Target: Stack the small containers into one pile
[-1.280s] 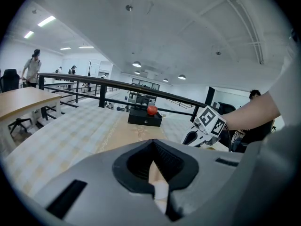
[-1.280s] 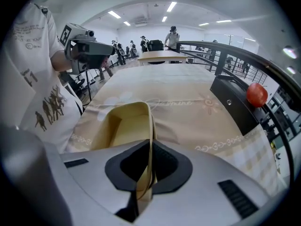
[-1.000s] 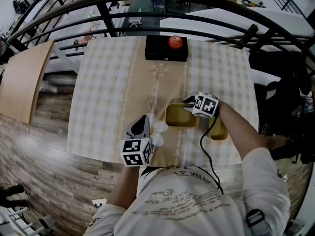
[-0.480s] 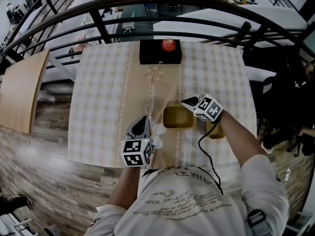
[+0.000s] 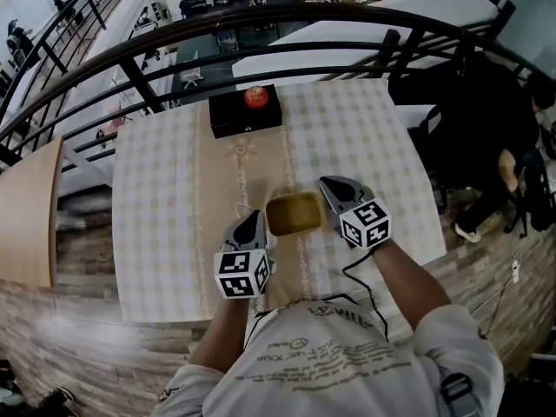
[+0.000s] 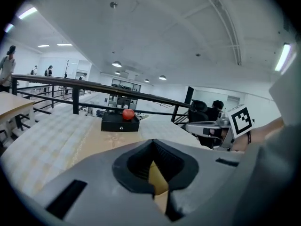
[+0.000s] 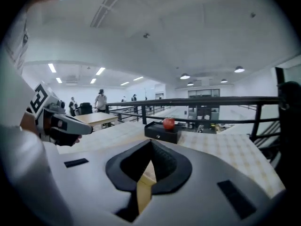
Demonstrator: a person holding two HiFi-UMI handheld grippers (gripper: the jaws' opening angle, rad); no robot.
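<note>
Though shallow, the container is mustard-yellow, rectangular, round-cornered.

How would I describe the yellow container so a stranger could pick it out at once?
Find the pale checked tablecloth by the dark railing. The container sits near its front edge, about midway across. It is an open, mustard-yellow, rectangular tray, unlike the black box with a red ball at the far edge.

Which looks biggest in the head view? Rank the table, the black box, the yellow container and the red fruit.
1. Table, by far the largest.
2. Black box and yellow container: they look about alike, and the container is nearer the camera, so I won't rank them.
3. Red fruit, the smallest.
</note>
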